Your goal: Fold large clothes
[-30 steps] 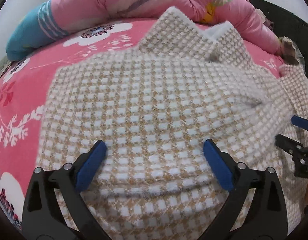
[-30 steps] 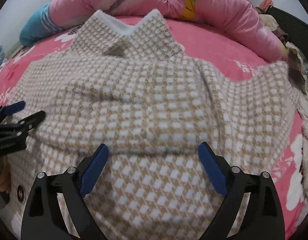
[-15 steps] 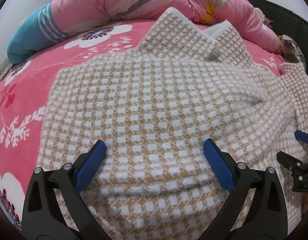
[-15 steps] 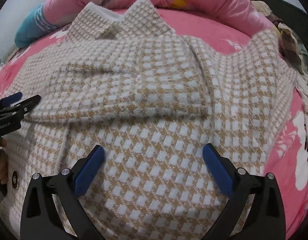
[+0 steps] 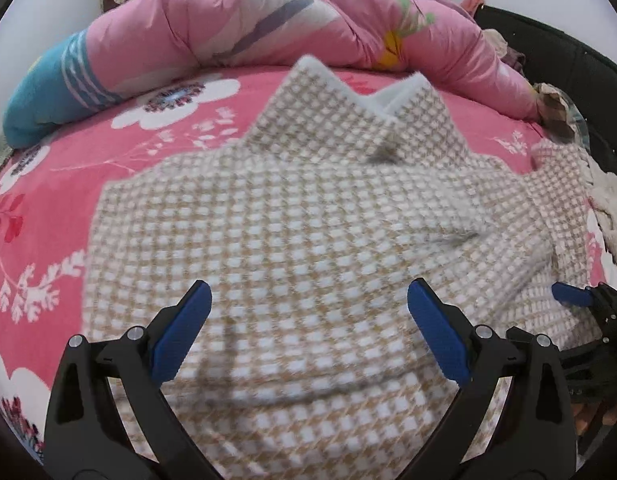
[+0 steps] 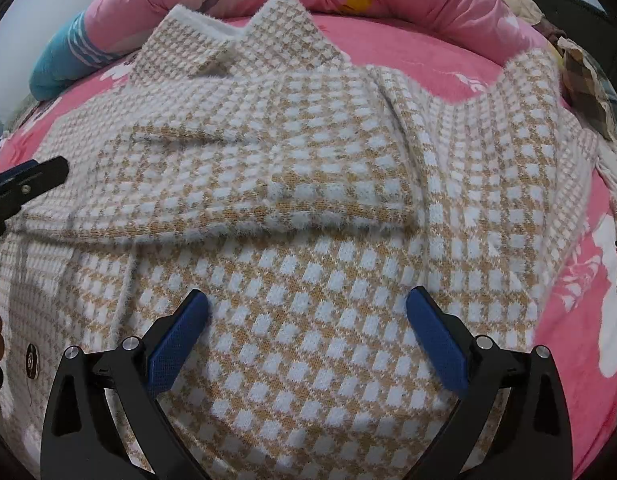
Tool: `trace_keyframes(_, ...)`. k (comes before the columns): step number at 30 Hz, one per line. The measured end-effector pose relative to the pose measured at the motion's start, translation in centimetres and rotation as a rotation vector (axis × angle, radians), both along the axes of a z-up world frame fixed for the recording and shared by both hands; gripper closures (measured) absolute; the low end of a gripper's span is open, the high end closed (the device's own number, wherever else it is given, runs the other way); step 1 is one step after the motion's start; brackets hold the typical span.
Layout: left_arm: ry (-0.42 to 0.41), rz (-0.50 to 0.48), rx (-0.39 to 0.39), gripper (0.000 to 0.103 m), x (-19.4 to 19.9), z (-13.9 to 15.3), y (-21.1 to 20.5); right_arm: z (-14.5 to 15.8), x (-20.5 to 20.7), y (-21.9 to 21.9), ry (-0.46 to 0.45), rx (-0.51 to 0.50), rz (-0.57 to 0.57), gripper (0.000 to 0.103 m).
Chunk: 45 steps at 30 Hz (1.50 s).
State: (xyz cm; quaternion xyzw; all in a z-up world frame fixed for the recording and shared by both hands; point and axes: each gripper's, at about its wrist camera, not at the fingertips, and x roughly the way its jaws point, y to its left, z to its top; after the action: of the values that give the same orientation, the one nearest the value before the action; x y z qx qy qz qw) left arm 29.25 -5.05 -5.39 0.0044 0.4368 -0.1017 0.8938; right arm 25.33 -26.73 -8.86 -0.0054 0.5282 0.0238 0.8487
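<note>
While it lies spread on the pink floral bed (image 5: pixel 108 152), the tan-and-white houndstooth coat (image 5: pixel 308 240) points its white-lined collar (image 5: pixel 372 96) away from both cameras toward the far side, so its long axis runs from the claws up to the rolled pink quilt (image 5: pixel 268 28). One sleeve (image 6: pixel 236 188) is folded across the chest, its fuzzy cuff edge lying crosswise to that axis, while the other sleeve (image 6: pixel 524 120) reaches out toward the far right of the right wrist view. A dark round button (image 6: pixel 31 360) shows near the coat's left edge in that same view. Beyond the collar the quilt arcs across the bed's far side, with a blue striped end (image 5: pixel 48 92) at the left; a heap of other clothes (image 6: pixel 584 76) sits at the right, past the outstretched sleeve. Nothing lies on top of the coat. The left claw (image 5: pixel 308 328) stands wide apart above the coat's body, nothing between its blue pads. The right claw (image 6: pixel 308 324) has just been opening and now stands wide too, its pads spread over the lower front panel just below the folded sleeve, gripping no cloth.
</note>
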Motion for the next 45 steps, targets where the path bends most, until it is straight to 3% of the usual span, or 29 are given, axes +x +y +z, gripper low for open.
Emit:
trace_keyframes(5, 0.041, 0.006, -0.003, 0.008, 0.2, -2.7, -0.7, 0.0, 0.1, 0.0, -0.001, 0.000, 0.001, 0.006)
trace_keyframes(19, 0.041, 0.004, -0.013, 0.007, 0.2, -3.1, -0.6, -0.1, 0.0, -0.1, 0.007, -0.002, 0.002, 0.006)
trace_keyframes(25, 0.031, 0.004, -0.023, 0.007, -0.1, -3.3, -0.4, 1.7, -1.3, -1.8, -0.016, 0.086, -0.018, 0.006)
trace_keyframes(32, 0.033, 0.004, -0.022, 0.007, 0.0, -3.3, -0.4, 5.4, -2.7, -9.3, -0.132, 0.150, -0.151, 0.007)
trace_keyframes(41, 0.034, 0.004, -0.022, 0.007, 0.1, -3.3, -0.4, 6.7, -0.1, -22.0, -0.194, 0.284, -0.378, 0.007)
trace_keyframes(45, 0.032, 0.004, -0.023, 0.007, 0.1, -3.3, -0.4, 7.0, 2.7, -26.3, -0.205, 0.229, -0.456, 0.007)
